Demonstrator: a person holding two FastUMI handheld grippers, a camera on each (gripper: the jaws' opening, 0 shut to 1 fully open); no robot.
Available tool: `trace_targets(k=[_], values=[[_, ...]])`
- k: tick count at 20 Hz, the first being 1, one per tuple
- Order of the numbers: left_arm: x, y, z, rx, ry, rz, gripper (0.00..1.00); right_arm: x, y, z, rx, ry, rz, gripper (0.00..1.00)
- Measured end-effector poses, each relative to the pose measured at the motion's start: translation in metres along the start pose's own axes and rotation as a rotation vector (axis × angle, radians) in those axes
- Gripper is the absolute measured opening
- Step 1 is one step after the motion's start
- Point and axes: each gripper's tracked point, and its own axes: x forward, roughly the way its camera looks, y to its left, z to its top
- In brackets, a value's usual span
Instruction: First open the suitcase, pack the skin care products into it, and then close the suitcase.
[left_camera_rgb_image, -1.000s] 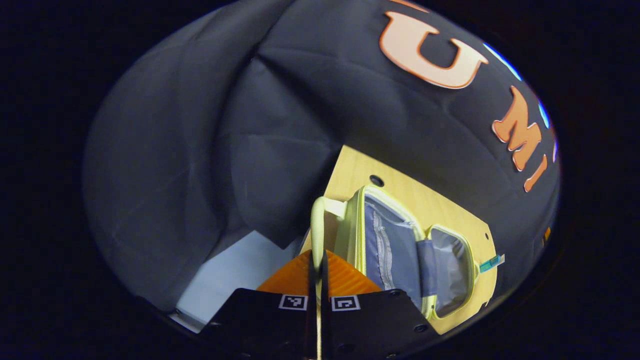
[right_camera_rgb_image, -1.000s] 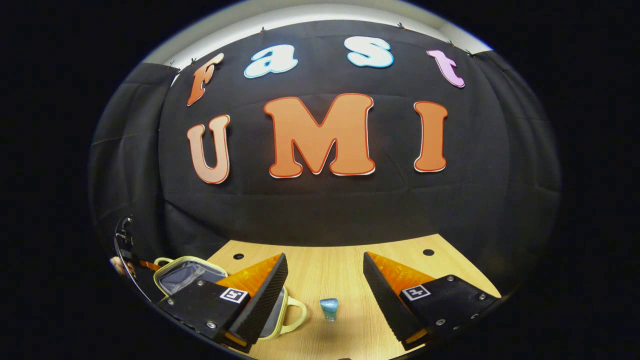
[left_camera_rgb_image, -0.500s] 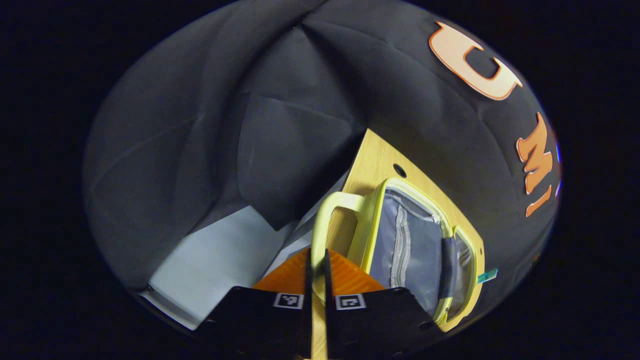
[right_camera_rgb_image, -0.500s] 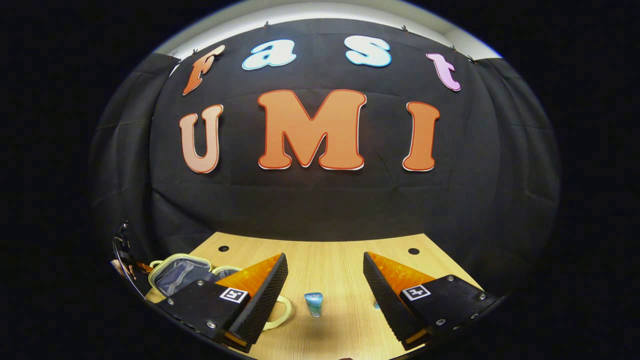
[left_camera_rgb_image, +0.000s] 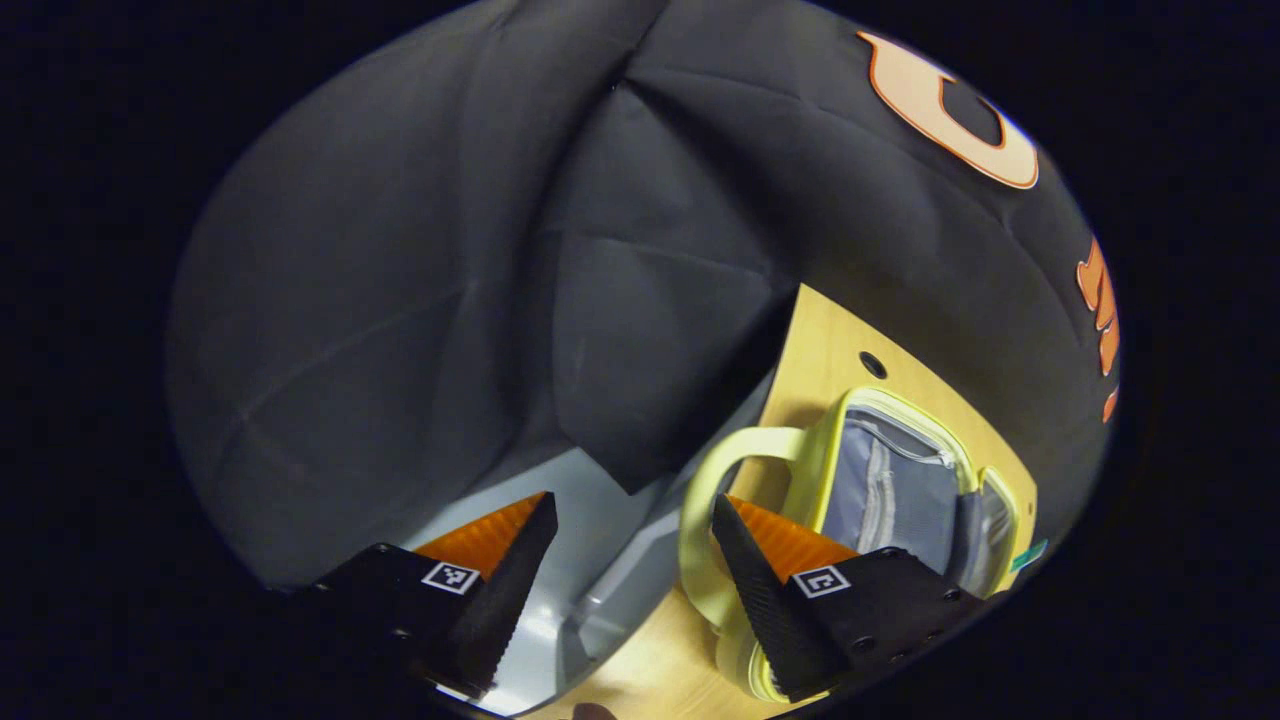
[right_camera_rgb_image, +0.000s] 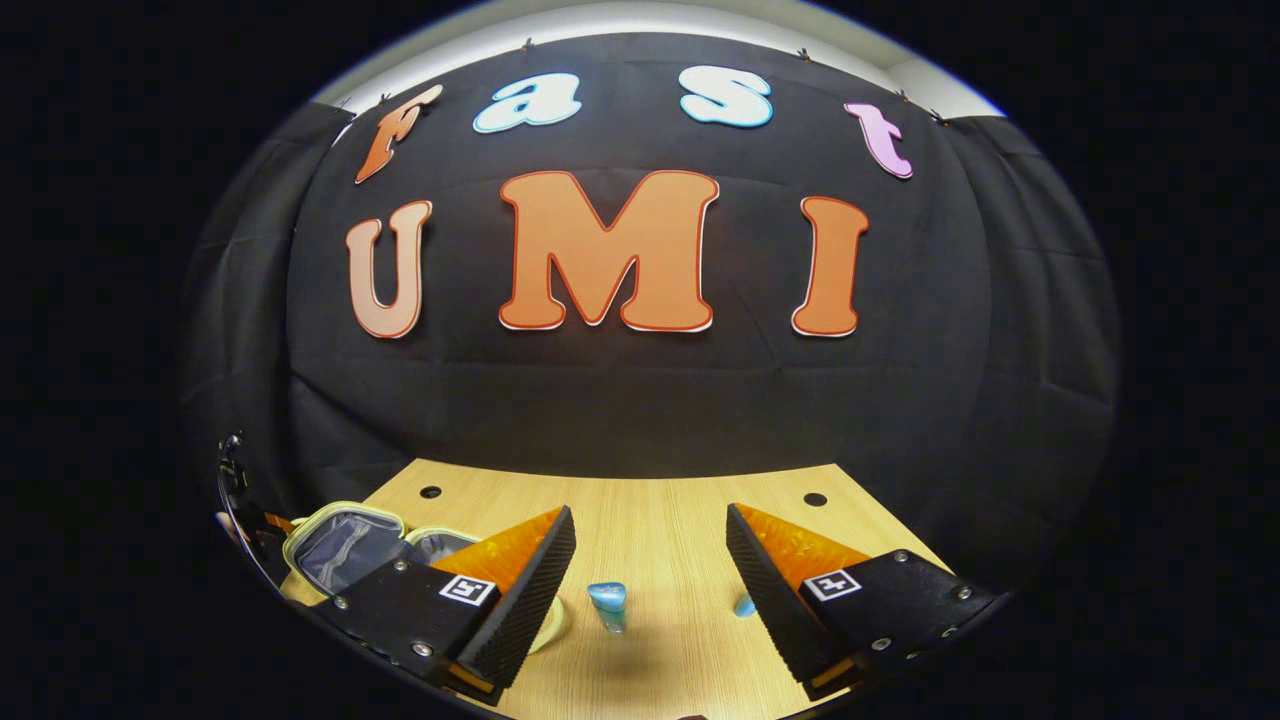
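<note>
The small yellow-green suitcase (left_camera_rgb_image: 900, 480) lies open on the wooden table (left_camera_rgb_image: 830, 350), its grey zipped lining showing. My left gripper (left_camera_rgb_image: 630, 505) is open beside the suitcase's handle (left_camera_rgb_image: 700, 500); the handle loop curves round the tip of one finger and is not pinched. In the right gripper view the suitcase (right_camera_rgb_image: 345, 545) lies at the far left. A small blue skin care tube (right_camera_rgb_image: 607, 603) stands on the table (right_camera_rgb_image: 650, 480) between and just past the fingers of my open right gripper (right_camera_rgb_image: 650, 512). A second blue item (right_camera_rgb_image: 745, 605) peeks out beside one finger.
The table's left edge (left_camera_rgb_image: 780, 360) runs close to the suitcase, with pale grey floor (left_camera_rgb_image: 600, 520) below it. Round holes (right_camera_rgb_image: 815, 498) mark the table's far corners. The black cloth wall stands right behind the table.
My left gripper has opened and let go of the suitcase handle. The right gripper view has drifted slightly, so the blue tube sits further left and a second blue item has come into sight.
</note>
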Motion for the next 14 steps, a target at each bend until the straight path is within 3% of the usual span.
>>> trace_targets(k=[6, 10, 14], values=[[-0.067, -0.042, 0.084, 0.160, -0.283, 0.089, 0.97, 0.007, -0.019, -0.002, -0.011, 0.007, 0.000, 0.96], [-0.156, -0.119, 0.133, 0.176, -0.442, 0.055, 0.97, 0.011, -0.043, -0.002, -0.027, 0.009, 0.004, 0.96], [-0.243, -0.205, 0.136, 0.216, -0.571, -0.005, 0.97, 0.014, -0.071, -0.003, -0.030, 0.016, 0.012, 0.96]])
